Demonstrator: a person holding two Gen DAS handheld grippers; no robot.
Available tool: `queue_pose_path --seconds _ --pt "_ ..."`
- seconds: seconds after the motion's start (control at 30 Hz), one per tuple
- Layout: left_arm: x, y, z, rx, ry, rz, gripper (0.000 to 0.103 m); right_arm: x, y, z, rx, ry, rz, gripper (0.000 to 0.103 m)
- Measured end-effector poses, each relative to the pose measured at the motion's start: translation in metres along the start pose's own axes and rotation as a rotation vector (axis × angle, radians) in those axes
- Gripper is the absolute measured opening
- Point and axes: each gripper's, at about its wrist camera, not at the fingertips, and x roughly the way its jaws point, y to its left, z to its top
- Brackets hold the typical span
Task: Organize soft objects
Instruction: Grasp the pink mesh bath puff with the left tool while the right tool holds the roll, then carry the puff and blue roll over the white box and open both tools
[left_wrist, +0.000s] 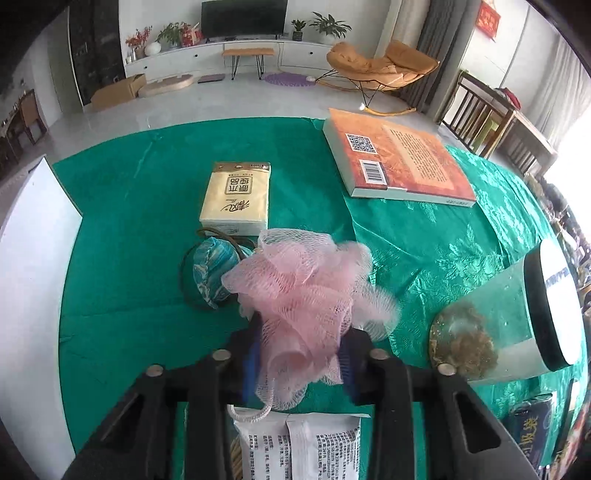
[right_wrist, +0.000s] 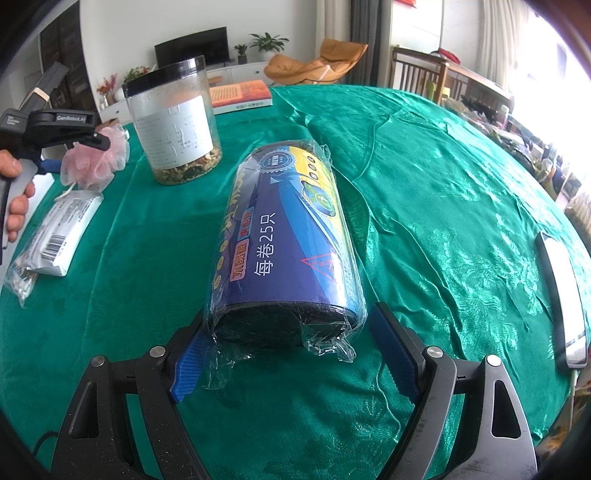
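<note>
My left gripper (left_wrist: 301, 354) is shut on a pink mesh bath sponge (left_wrist: 306, 291) and holds it above the green tablecloth (left_wrist: 129, 221); the sponge also shows in the right wrist view (right_wrist: 94, 158). A teal patterned soft ball (left_wrist: 214, 273) lies just beyond it, next to a yellow tissue pack (left_wrist: 236, 199). My right gripper (right_wrist: 291, 354) is open, its blue pads on either side of the near end of a plastic-wrapped blue roll of bags (right_wrist: 288, 240) that lies on the cloth.
An orange book (left_wrist: 399, 158) lies at the far right. A clear jar with a black lid (right_wrist: 173, 122) stands between the grippers. A white packet (right_wrist: 62, 232) lies at the left; a phone (right_wrist: 565, 295) at the right. A white board (left_wrist: 33, 258) stands left.
</note>
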Motion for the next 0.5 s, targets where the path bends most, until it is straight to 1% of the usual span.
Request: queue_pose_path --seconds 0.03,0.07,0.13,0.2,0.27,0.3,0.37,0.43,0.5 --pt "-0.009 0.005 -0.001 -0.016 -0.032 -0.038 0.028 0.001 0.0 0.0 0.002 -0.001 0.003 0.085" --pt "-0.02 0.009 -0.003 -0.022 -0.056 -0.059 0.027 0.001 0.0 0.001 0.006 -0.003 0.007 0.085" --pt "-0.045 0.016 -0.007 -0.036 -0.082 -0.101 0.027 0.001 -0.001 0.002 0.014 -0.006 0.015 0.085" --pt "-0.08 0.03 -0.016 -0.046 -0.11 -0.162 0.027 0.001 -0.002 0.002 0.022 -0.008 0.024 0.085" --pt "-0.117 0.047 -0.027 -0.031 -0.13 -0.193 0.027 0.0 -0.005 0.002 0.038 -0.014 0.045 0.085" --pt "-0.135 0.056 -0.034 -0.023 -0.143 -0.197 0.027 -0.002 -0.007 0.002 0.054 -0.018 0.061 0.084" --pt "-0.176 0.081 -0.051 -0.005 -0.176 -0.182 0.027 -0.004 -0.015 0.003 0.109 -0.019 0.116 0.084" --pt "-0.212 0.111 -0.07 0.002 -0.211 -0.142 0.027 -0.008 -0.026 0.006 0.184 0.001 0.178 0.084" --pt "-0.238 0.138 -0.088 -0.004 -0.234 -0.094 0.027 -0.011 -0.03 0.014 0.215 0.015 0.191 0.084"
